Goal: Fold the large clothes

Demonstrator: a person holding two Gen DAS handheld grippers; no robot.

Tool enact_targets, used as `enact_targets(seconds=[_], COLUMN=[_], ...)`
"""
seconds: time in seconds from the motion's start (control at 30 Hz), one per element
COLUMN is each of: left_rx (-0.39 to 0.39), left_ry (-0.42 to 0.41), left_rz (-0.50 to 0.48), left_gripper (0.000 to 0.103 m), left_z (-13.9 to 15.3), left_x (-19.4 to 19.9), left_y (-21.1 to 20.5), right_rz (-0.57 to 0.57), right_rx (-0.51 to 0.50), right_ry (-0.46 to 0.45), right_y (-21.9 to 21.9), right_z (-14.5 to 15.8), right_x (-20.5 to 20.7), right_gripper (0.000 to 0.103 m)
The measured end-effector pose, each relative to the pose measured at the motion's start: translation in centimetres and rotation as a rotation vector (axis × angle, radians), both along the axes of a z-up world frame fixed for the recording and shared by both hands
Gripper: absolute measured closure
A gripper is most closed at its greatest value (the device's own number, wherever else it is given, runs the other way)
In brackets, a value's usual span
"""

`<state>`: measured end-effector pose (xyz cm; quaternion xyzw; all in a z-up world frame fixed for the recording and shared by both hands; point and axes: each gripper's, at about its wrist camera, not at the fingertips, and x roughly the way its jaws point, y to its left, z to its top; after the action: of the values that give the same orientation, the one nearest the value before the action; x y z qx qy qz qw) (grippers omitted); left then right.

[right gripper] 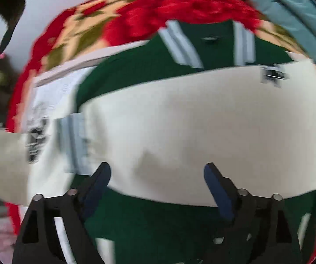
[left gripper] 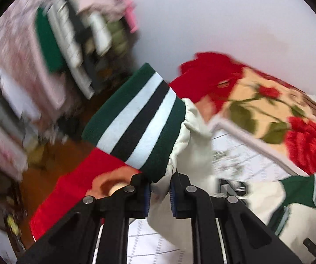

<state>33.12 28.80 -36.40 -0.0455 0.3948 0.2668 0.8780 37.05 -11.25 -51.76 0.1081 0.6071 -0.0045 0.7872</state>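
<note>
- The left tool [left gripper: 160,187] is closed on the cream sleeve [left gripper: 193,136] of a green-and-cream jacket, just behind its striped cuff [left gripper: 136,118]; the grip sits on the gathered seam, probably because the thick rib gives a firm hold
- The cuff is held lifted, well clear of the bed, with room clutter blurred behind it; the sleeve is judged to be mid-carry, raised so it can be swung across the body without dragging
- A red-sleeved forearm [left gripper: 74,189] is seen just beside the left tool; whose it is cannot be told for certain
- The right tool [right gripper: 158,184] is open, its jaws spread wide over the jacket and nothing between them
- Whether its fingers [right gripper: 98,182] touch the cloth cannot be told; the frame is smeared by motion
- The jacket [right gripper: 202,132] is laid flat on a rose-print blanket [right gripper: 87,28] on the bed, with a cream band across the middle and a green collar area [right gripper: 210,41] with pale stripes beyond it
- A white quilted sheet [right gripper: 54,88] is seen under the jacket's edge
- The flat spread is judged deliberate, so that creases fall straight
- The fold is judged early: one sleeve lifted, the body not yet doubled
- Risk noted: the cuff could slip if the sleeve is pulled taut
</note>
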Motion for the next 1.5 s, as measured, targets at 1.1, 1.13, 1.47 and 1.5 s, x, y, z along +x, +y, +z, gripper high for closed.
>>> enact_targets(seconds=[1.1,1.13,1.47,1.5], left_rx=[-0.203,-0.215,-0.058,-0.028], left_ry=[0.316,0.318,0.282,0.293], left_rz=[-0.872,-0.862,-0.467,-0.421], left_gripper=[0.008,0.008,0.008,0.008], left_z=[-8.9,-8.9,-7.1,-7.7], left_x=[2.8,2.8,2.6,2.8], left_y=[-54.1,-53.5,-36.0,-33.9], right_rz=[-0.628,-0.624,-0.397,-0.394], right_rx=[0.110,0.128,0.407,0.384], right_ry=[0.057,0.052,-0.060,-0.064], right_y=[-39.0,-38.2,-31.6,-31.1], right_z=[0.8,1.3,1.6,1.0], right_x=[-19.7,-19.6,-6.0,-4.6], right_gripper=[0.014,0.014,0.014,0.014])
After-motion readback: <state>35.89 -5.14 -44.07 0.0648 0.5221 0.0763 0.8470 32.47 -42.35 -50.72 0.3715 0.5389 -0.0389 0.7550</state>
